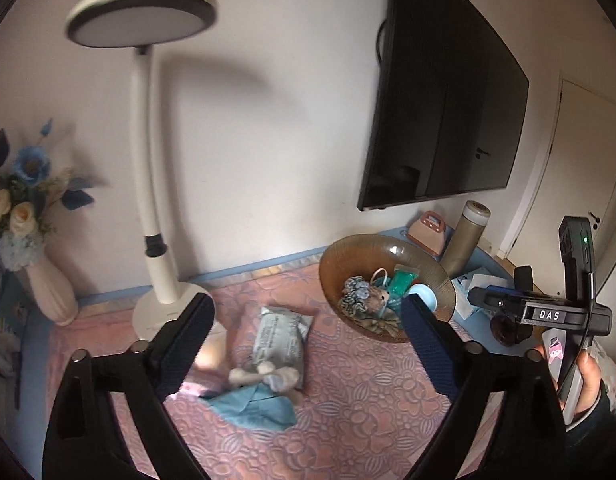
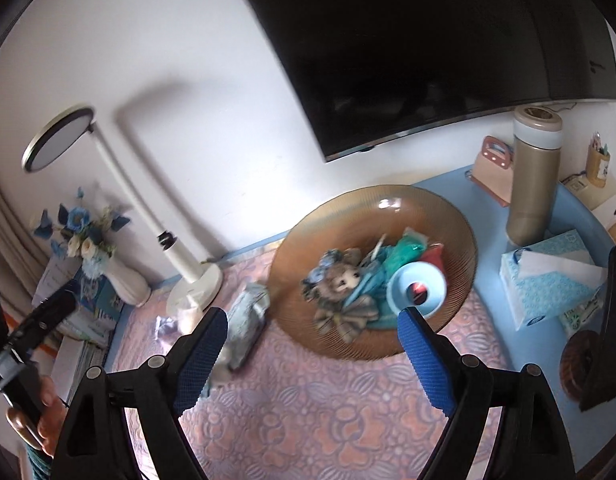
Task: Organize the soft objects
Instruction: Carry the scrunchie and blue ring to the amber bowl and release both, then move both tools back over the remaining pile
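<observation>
A brown glass bowl stands on the pink quilted mat and holds a small plush toy, cloth bows, a teal pouch and a light blue ring. A grey-blue soft packet lies on the mat left of the bowl, with a small white-limbed doll on blue cloth in front of it. My left gripper is open and empty above the packet and doll. My right gripper is open and empty above the mat, before the bowl.
A white desk lamp stands at the back left, beside a vase of flowers. A wall screen hangs above. A gold bottle, pink case and tissue box stand on the blue table edge at right.
</observation>
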